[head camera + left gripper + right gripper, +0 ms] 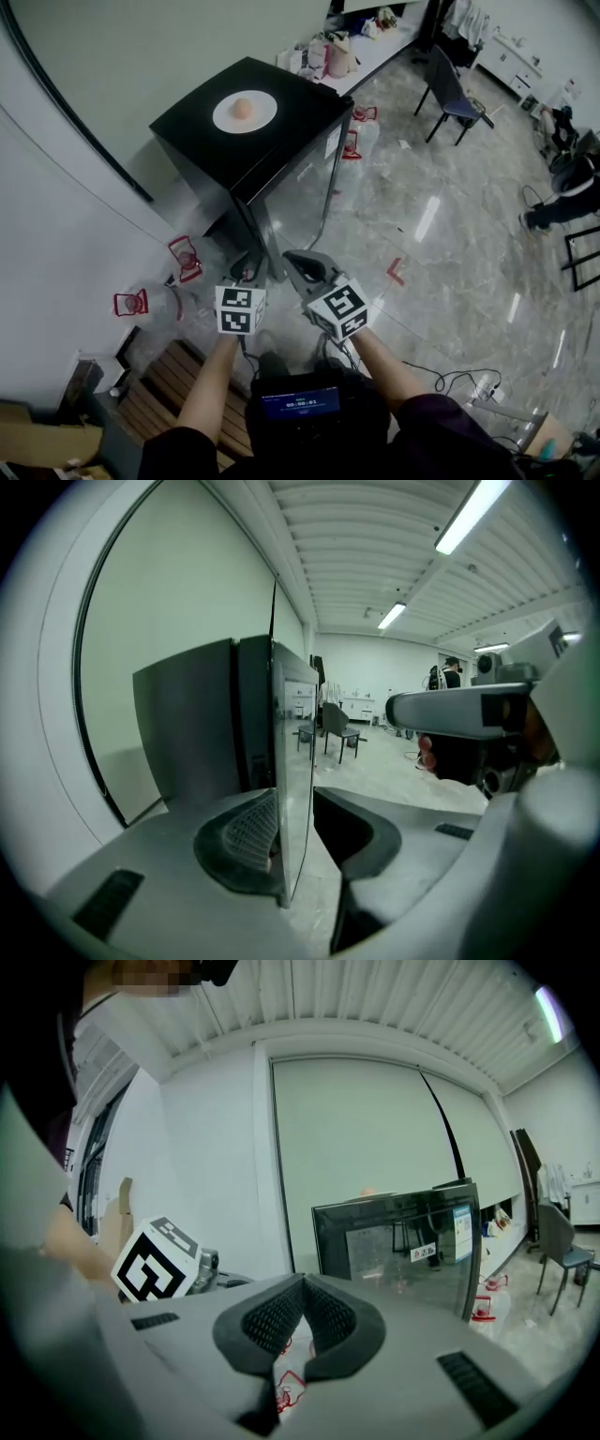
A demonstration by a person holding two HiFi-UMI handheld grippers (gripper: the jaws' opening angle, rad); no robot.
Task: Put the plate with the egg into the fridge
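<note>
Fridge door (292,761) edge sits between parted left tongs (298,841); right tongs (302,1288) closed.

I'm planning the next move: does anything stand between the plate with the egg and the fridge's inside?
Yes: the fridge has its door across the front. The plate with the egg sits on top, and the left gripper has its open jaws astride the door's edge.
</note>
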